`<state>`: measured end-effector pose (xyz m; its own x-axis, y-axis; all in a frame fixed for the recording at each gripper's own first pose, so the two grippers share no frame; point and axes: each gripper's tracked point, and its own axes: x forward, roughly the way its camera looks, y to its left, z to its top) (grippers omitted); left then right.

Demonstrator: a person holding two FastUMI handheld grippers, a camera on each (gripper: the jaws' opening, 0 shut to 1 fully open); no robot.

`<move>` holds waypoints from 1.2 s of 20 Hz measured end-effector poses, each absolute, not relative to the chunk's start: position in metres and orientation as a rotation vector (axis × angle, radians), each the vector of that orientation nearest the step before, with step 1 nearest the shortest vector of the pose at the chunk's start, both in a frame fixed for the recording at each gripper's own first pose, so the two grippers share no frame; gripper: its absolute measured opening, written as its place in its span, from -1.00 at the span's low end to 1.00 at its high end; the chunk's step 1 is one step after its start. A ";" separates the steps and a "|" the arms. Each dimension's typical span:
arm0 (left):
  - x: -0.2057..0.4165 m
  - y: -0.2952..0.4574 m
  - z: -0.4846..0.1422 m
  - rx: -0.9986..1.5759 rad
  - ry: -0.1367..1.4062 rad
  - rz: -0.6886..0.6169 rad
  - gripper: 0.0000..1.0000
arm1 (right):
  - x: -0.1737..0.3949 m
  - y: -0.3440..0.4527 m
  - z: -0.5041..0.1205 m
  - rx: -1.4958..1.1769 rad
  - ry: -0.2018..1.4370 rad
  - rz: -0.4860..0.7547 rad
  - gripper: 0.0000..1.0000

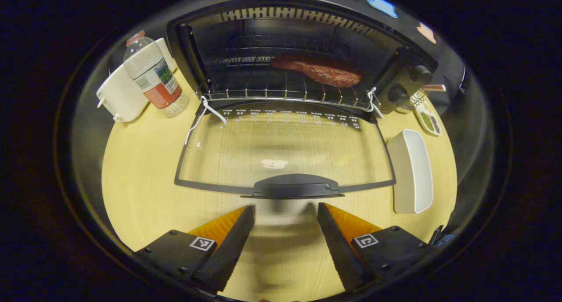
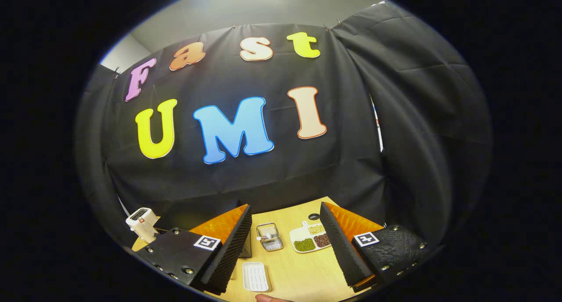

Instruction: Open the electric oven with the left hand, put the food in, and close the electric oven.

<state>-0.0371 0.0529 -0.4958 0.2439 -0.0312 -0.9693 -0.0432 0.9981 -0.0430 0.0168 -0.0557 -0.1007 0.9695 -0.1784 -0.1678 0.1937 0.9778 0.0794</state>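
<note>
Two sets of tongs, both spread apart and empty. Left tongs [image 1: 285,245] sit low over the table [image 1: 140,192], lined up just short of the door handle [image 1: 293,188]. Oven door [image 1: 285,148] lies folded down flat toward the camera, glass up. Food [image 1: 317,70], a dark red slab of meat, rests on the wire rack [image 1: 281,89] inside the electric oven [image 1: 307,52], toward the right side by the knobs [image 1: 410,84]. So loading looks done; closing is what's left, and the left tongs' line-up on the handle fits that. White dish [image 1: 412,170] sits empty just right of the door, probably where the food came from. Water bottle [image 1: 153,76] stands left of the oven, out of the door's swing. Right tongs [image 2: 285,245] are raised, facing the booth wall, likely parked clear.
</note>
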 end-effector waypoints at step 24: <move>-0.030 0.054 -0.459 0.009 1.219 -0.025 0.95 | 0.019 -0.035 -0.103 0.060 0.183 -0.134 0.90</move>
